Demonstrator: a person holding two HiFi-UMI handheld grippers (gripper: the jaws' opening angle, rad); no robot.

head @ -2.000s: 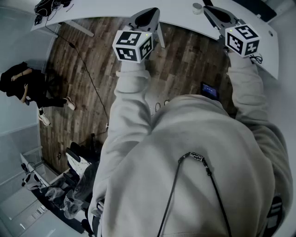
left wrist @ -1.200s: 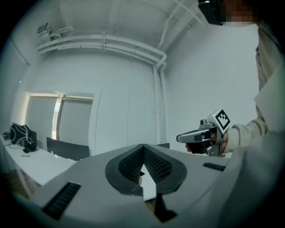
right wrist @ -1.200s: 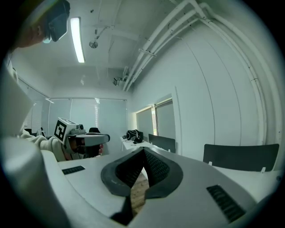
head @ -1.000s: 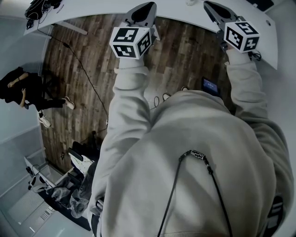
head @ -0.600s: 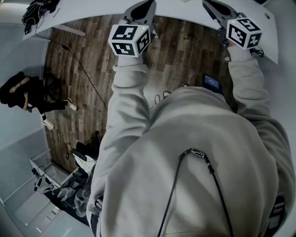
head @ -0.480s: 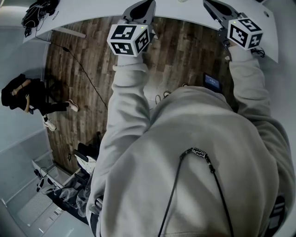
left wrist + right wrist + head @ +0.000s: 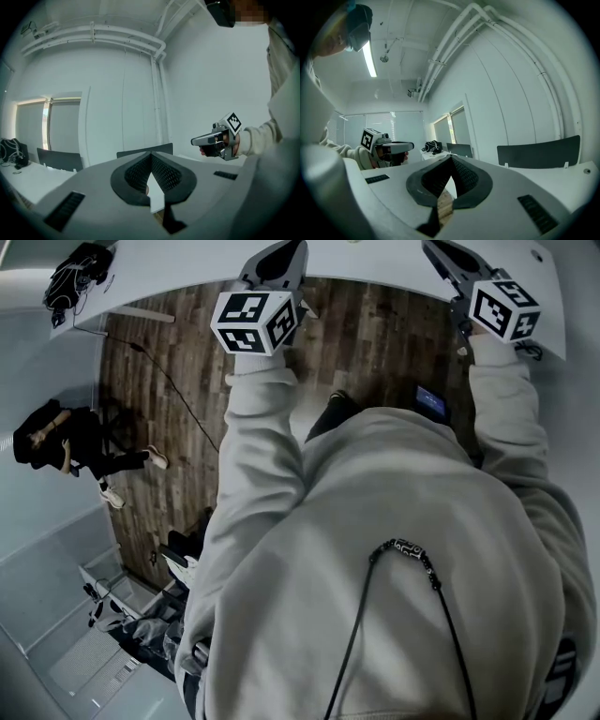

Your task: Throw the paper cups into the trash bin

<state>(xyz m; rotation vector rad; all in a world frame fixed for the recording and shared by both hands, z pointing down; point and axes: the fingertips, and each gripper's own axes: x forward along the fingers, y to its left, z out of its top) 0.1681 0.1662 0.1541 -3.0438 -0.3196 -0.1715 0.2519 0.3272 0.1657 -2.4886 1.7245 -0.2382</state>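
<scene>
Both claws are closed and empty. The left claw (image 7: 281,251) and the right claw (image 7: 441,251) each have the jaws together at the tips, and their own views show nothing between them. We hold them about level, side by side and well apart. In the head view both point to 12 o'clock, where the white desk (image 7: 187,263) curves from 10 o'clock round to 2 o'clock. Their tips reach the near edge of the desk, and the wooden floor (image 7: 375,343) lies below our arms.

We see no paper cup in any view, and we cannot make out a trash bin either. A heap of dark things (image 7: 141,606) stands at 7 o'clock, but it is too unclear to name. Another person (image 7: 75,442) stands at 9 o'clock, well apart from us.

We judge that the cups, if they are on the desk, lie ahead of the claws at 12 o'clock, outside the frame. Neither hand looks nearer to that side. We cannot tell whether a cup stands upright or lies on its side. Whichever claw goes for a cup must first open.
</scene>
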